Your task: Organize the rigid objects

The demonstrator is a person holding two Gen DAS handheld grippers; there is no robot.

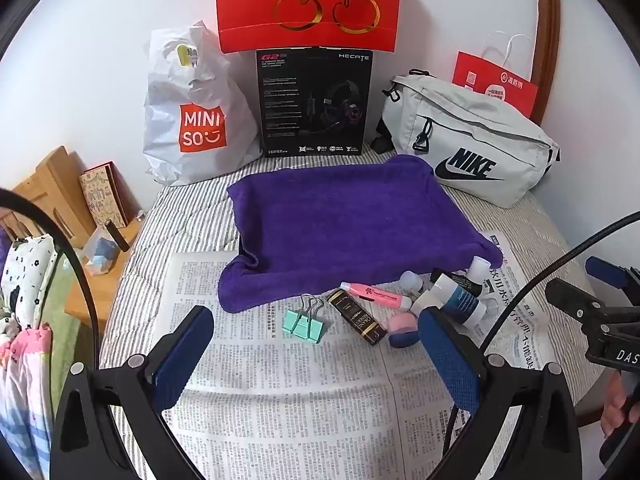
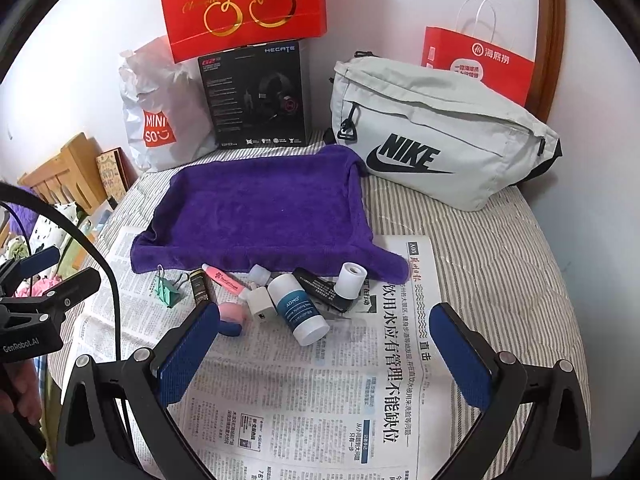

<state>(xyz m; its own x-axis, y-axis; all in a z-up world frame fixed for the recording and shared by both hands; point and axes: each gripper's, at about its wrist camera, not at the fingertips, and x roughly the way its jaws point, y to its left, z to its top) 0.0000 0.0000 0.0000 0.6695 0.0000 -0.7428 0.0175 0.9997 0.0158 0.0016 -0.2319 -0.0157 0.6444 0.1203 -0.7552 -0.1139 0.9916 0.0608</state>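
We hold the left gripper and right gripper wide open and empty above the newspaper, short of the small items along the purple towel's near edge.

Lying fluffy and matt: purple terry towel. Spreading thin and printed beneath: newspaper. Looking smooth, plastic: white bottle. Gleaming slightly: painted-metal mint binder clip with wire handles. Showing woven, matt cloth: grey waist bag. Crinkling glossily: white plastic shopping bag. Shining with gold foil: red paper bag.
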